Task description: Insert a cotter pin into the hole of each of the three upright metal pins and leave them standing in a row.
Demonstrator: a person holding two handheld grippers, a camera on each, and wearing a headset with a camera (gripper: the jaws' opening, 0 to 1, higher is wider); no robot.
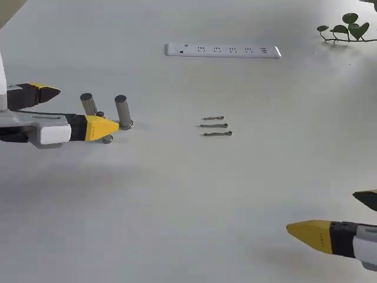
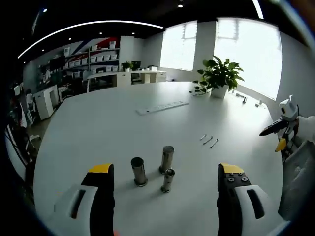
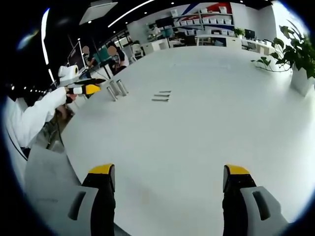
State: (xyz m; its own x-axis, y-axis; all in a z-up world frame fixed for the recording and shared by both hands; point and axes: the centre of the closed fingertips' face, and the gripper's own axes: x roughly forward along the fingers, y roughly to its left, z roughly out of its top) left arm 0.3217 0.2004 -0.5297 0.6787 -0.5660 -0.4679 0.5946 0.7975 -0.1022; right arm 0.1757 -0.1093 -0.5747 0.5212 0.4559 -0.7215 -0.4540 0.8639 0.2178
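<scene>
We see three smooth cylindrical metal pins [image 1: 122, 110] upright, wiry cotter pins [image 1: 215, 125] lying flat — left gripper [image 2: 166, 170] and right gripper [image 3: 170, 170] jaws apart, empty.

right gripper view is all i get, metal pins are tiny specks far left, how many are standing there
Observer: Three metal pins stand upright in a tight cluster, not a row. One is shorter than the others.
Operator: left gripper holding one
Observer: No. The left gripper has its jaws open, and the pins stand ahead between them.
Operator: any cotter pin in yet
Observer: None that I can see. Three cotter pins lie flat on the table, apart from the metal pins.
</scene>
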